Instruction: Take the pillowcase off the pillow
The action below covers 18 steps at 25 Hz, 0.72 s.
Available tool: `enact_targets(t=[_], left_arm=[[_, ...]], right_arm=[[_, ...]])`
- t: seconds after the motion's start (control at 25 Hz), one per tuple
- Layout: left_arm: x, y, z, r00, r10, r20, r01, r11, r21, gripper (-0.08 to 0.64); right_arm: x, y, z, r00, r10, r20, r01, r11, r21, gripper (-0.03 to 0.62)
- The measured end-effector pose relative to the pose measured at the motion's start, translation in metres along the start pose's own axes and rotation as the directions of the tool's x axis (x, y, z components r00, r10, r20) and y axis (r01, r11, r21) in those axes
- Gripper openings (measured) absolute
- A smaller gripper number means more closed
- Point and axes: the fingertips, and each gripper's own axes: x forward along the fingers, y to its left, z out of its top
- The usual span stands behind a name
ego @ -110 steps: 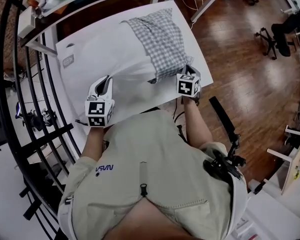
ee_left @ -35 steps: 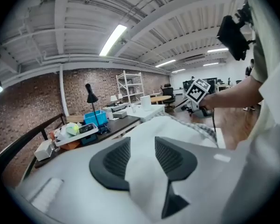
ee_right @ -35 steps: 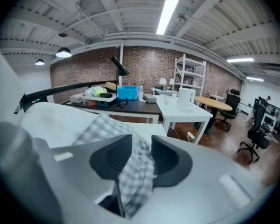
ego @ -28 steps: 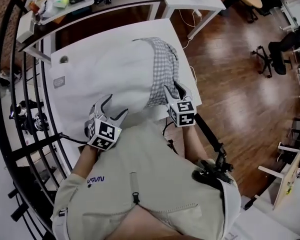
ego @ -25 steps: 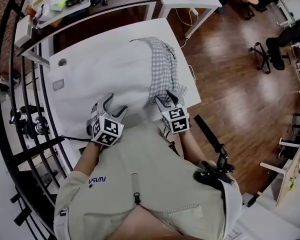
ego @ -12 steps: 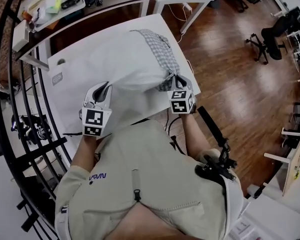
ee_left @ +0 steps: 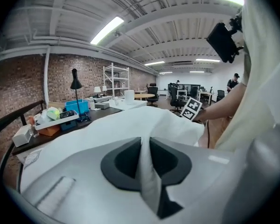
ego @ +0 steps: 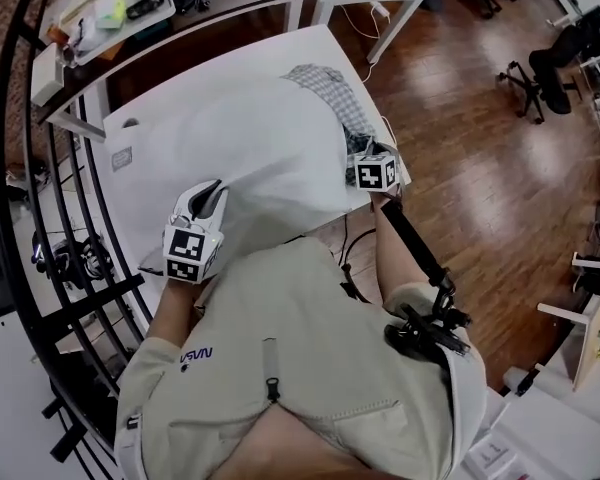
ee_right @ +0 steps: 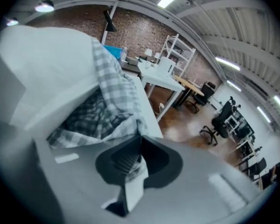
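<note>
Head view: on the white desk, the left hand-held gripper is at the near corner of the plump white pillow. The right hand-held gripper is at the bunched grey-checked fabric pillowcase.

Left gripper view: the left hand-held gripper has just been closing its jaws, and they now pinch a fold of the pillow.

Right gripper view: the right hand-held gripper has also just been closing, and it clamps the pillowcase hem.

Bright ceiling strip lights, strong fisheye bending, dark vignetted corners, slight blur.

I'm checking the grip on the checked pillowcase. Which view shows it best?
The right gripper view: the pillowcase is close up and bunched, its edge pinched in the right claw. The head view shows only a strip of it; the left gripper view shows none.
</note>
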Motion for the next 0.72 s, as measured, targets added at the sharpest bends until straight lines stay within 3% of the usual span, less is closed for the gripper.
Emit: enact_targets(t=[0.04, 0.12, 0.2, 0.28, 0.36, 0.44, 0.52, 0.64, 0.72], left_arm=[[0.002, -0.008, -0.002, 0.999, -0.036, -0.013, 0.036, 0.999, 0.012, 0.067], [-0.002, -0.030, 0.005, 0.993, -0.115, -0.009, 0.115, 0.993, 0.028, 0.142], [-0.021, -0.046, 0.037, 0.981, -0.175, 0.079, 0.173, 0.984, 0.035, 0.172], [-0.038, -0.043, 0.081, 0.967, -0.157, 0.202, 0.151, 0.988, 0.045, 0.166], [-0.035, -0.016, 0.104, 0.968, -0.063, 0.243, 0.047, 0.996, 0.071, 0.160], [-0.011, 0.017, 0.101, 0.980, 0.022, 0.197, -0.040, 0.995, 0.089, 0.162], [0.021, 0.042, 0.088, 0.992, 0.062, 0.114, -0.070, 0.995, 0.066, 0.258], [0.070, 0.059, 0.055, 0.997, 0.066, -0.038, -0.064, 0.996, 0.057, 0.332], [0.093, 0.058, 0.022, 0.988, 0.040, -0.148, -0.032, 0.998, 0.060, 0.337]], right_arm=[[-0.002, 0.006, 0.002, 0.999, 0.035, 0.001, -0.035, 0.999, 0.007, 0.021], [-0.016, 0.014, 0.010, 0.995, 0.098, 0.034, -0.100, 0.993, 0.069, 0.131], [-0.041, 0.016, 0.033, 0.977, 0.148, 0.151, -0.169, 0.976, 0.134, 0.163], [-0.069, 0.015, 0.075, 0.933, 0.182, 0.309, -0.234, 0.962, 0.139, 0.163], [-0.085, 0.017, 0.119, 0.886, 0.217, 0.409, -0.284, 0.952, 0.112, 0.163], [-0.082, 0.027, 0.154, 0.856, 0.272, 0.439, -0.331, 0.941, 0.063, 0.163], [-0.069, 0.045, 0.184, 0.837, 0.340, 0.430, -0.373, 0.928, -0.007, 0.163], [-0.043, 0.082, 0.211, 0.815, 0.451, 0.364, -0.441, 0.890, -0.115, 0.179], [-0.019, 0.109, 0.211, 0.821, 0.507, 0.264, -0.477, 0.862, -0.172, 0.192]])
